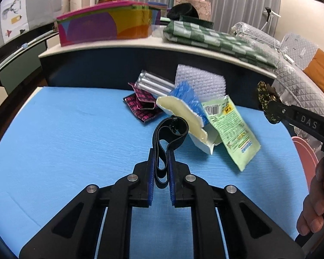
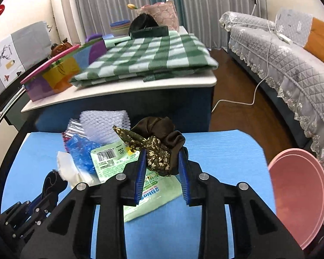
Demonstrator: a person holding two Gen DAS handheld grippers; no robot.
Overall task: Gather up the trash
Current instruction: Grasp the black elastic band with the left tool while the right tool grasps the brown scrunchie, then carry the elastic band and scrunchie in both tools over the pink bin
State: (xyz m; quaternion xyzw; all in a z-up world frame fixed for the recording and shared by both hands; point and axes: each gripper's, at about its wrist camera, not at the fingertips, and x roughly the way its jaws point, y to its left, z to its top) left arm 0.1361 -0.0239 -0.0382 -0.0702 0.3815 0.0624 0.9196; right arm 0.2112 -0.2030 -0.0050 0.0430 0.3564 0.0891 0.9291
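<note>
My left gripper [image 1: 161, 154] is shut on a black elastic band [image 1: 169, 132], whose loops hang above the blue mat [image 1: 64, 151]. My right gripper [image 2: 162, 151] is shut on a brown floral scrunchie [image 2: 159, 144], lifted over the mat; that scrunchie [image 1: 266, 101] also shows at the right of the left wrist view. On the mat lies a pile of trash: a green snack packet [image 1: 231, 129], a cream torn carton [image 1: 183, 118], a blue plastic scrap [image 1: 188, 97], bubble wrap [image 1: 198, 82], an air-pillow strip [image 1: 151, 84] and a pink-and-black wrapper [image 1: 140, 108].
A pink bin [image 2: 298, 194] stands at the mat's right edge. Behind the mat a raised counter [image 2: 140, 86] carries a green checked cloth [image 2: 153, 58] and a colourful box [image 1: 103, 26]. A grey quilted sofa [image 2: 291, 69] and a white cable [image 2: 248, 99] on the floor are to the right.
</note>
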